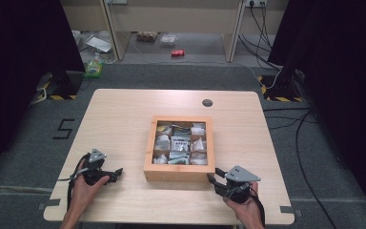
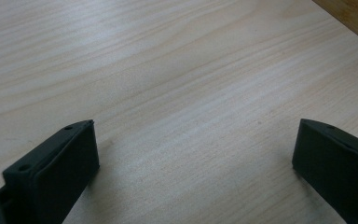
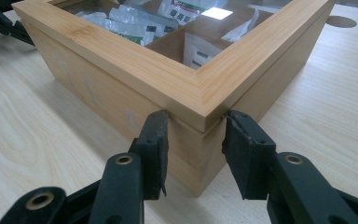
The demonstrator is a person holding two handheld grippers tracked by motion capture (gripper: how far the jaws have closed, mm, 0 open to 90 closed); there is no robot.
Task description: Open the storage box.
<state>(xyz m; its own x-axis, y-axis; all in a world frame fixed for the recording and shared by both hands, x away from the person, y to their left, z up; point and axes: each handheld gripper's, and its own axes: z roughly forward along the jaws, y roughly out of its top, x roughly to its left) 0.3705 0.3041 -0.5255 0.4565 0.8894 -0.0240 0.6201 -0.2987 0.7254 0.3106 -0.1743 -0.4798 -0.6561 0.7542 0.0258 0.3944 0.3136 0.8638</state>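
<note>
A wooden box (image 1: 178, 172) with a glass lid stands mid-table, with sachets visible in its compartments. My right gripper (image 1: 213, 179) is at the box's near right corner. In the right gripper view, the right gripper (image 3: 193, 127) is open, its jaws straddling that corner of the box (image 3: 121, 70) just under the lid's rim, touching or nearly touching the wood. My left gripper (image 1: 117, 173) lies left of the box, pointing toward it. In its own view the left gripper (image 2: 196, 126) is wide open over bare tabletop, with a box edge (image 2: 354, 14) at the top right.
A round dark grommet (image 1: 207, 102) sits in the light wooden table (image 1: 124, 114) behind the box. Both hands are near the table's front edge. Beyond the table are shelves, a red can (image 1: 177, 53) and cables (image 1: 290, 119) on the grey floor.
</note>
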